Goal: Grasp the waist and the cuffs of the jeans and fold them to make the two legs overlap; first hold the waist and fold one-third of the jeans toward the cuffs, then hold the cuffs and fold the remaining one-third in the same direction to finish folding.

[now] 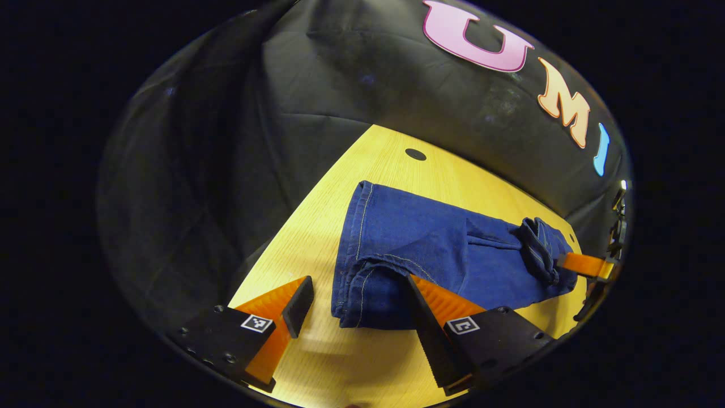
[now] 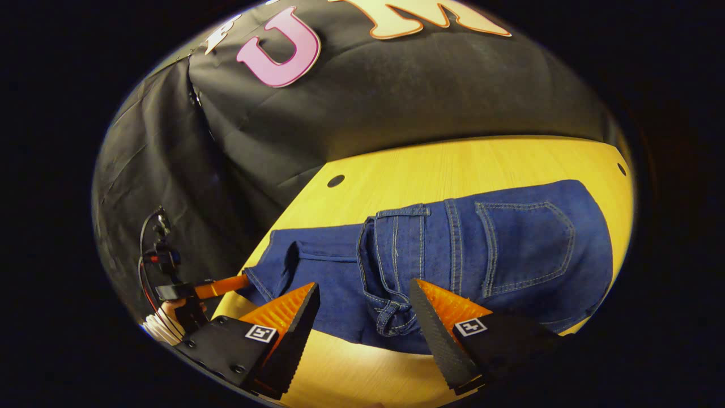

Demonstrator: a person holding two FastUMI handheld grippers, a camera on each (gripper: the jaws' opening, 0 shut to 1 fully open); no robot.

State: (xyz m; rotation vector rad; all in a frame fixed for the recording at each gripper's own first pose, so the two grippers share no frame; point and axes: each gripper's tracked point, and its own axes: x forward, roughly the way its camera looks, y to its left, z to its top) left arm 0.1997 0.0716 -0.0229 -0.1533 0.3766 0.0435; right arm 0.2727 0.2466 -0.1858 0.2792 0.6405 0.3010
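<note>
Jaws, left gripper [image 1: 359,306]: spread wide above the table, nothing between them; one finger sits over the bare wood, the other over the near edge of the denim at the cuff end.
Jaws, right gripper [image 2: 362,311]: also spread wide, hovering over the waist end with nothing pinched; the waistband and a belt loop show in the gap between the fingers.
Jeans [image 1: 442,255]: blue denim lying flat on the table, legs stacked one on the other, cuffs toward the left gripper and waist toward the right gripper.
Waist: in the right gripper view the back pocket [image 2: 527,243] faces up; in the left gripper view the far end looks bunched.
Table [image 1: 391,158]: light wood with a small dark round hole [image 1: 415,154] beyond the cuffs.
Other gripper seen far off: in each view, the opposite gripper's fingers reach the far end of the jeans.
Wall: black cloth behind the table.
</note>
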